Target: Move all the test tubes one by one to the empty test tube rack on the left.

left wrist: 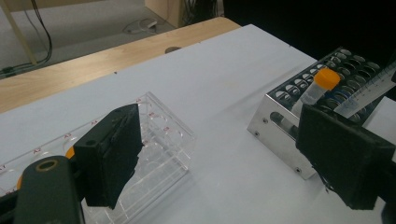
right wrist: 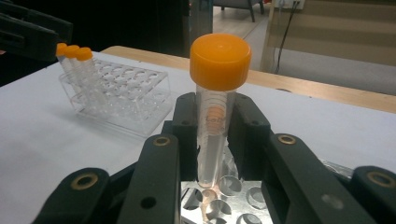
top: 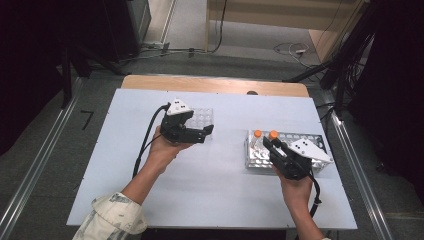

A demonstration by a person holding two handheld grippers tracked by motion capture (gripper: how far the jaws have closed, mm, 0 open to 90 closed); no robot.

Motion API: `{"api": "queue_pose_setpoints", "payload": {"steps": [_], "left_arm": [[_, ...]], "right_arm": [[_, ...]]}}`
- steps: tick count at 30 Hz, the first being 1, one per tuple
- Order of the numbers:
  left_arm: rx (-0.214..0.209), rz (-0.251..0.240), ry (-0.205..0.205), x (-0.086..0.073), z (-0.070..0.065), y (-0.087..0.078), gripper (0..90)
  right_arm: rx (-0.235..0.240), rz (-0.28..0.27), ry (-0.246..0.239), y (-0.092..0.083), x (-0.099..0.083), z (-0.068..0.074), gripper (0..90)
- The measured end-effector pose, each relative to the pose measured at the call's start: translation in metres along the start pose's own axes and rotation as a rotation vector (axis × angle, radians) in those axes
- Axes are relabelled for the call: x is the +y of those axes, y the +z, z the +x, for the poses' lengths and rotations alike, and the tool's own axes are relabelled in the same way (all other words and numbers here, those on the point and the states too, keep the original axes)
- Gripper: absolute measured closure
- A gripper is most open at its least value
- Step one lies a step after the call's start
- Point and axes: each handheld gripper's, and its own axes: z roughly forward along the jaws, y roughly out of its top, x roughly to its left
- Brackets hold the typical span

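Right gripper (right wrist: 212,140) fingers clamp the upright orange-capped clear tube (right wrist: 215,112) — long axis vertical, tip directly above the metal rack (right wrist: 233,205); left gripper (left wrist: 233,154) fingers wide, empty.

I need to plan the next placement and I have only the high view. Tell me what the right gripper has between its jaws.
Observer: The right gripper is shut on an orange-capped tube, held upright just below the cap.
Operator: Report where the tube's bottom end is.
Observer: Its tip hangs just above the holes of the metal rack, not seated in one.
Operator: Now say what sits in the clear rack.
Observer: Three orange-capped tubes stand in a row at one end of the clear plastic rack.
Operator: Give me the left gripper's state.
Observer: The left gripper is open, with nothing between its jaws.
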Motion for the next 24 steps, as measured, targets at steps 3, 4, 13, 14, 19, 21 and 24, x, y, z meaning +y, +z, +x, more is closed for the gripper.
{"api": "queue_pose_setpoints", "payload": {"steps": [3, 4, 13, 14, 19, 21, 24], "left_arm": [[0.001, 0.000, -0.001, 0.000, 0.000, 0.000, 15.2], [-0.001, 0.000, -0.001, 0.000, 0.000, 0.000, 15.2], [-0.003, 0.000, -0.001, 0.000, -0.001, 0.000, 15.2], [-0.005, 0.001, 0.000, 0.000, -0.001, 0.000, 15.2], [-0.008, 0.009, 0.006, -0.002, -0.004, 0.003, 15.2], [-0.010, 0.011, 0.009, -0.002, -0.005, 0.003, 15.2], [-0.012, 0.007, 0.009, -0.002, -0.006, 0.004, 15.2]], "right_arm": [[0.010, 0.005, -0.003, 0.000, 0.000, 0.004, 71.3], [0.016, 0.004, -0.008, 0.001, 0.000, 0.005, 71.3], [0.040, 0.018, -0.018, 0.004, -0.002, 0.013, 71.3], [0.043, 0.018, -0.020, 0.004, -0.002, 0.014, 71.3], [0.064, 0.038, -0.030, 0.009, -0.006, 0.021, 71.3], [0.073, 0.044, -0.037, 0.011, -0.007, 0.024, 71.3], [0.082, 0.048, -0.045, 0.013, -0.008, 0.028, 71.3]]}}
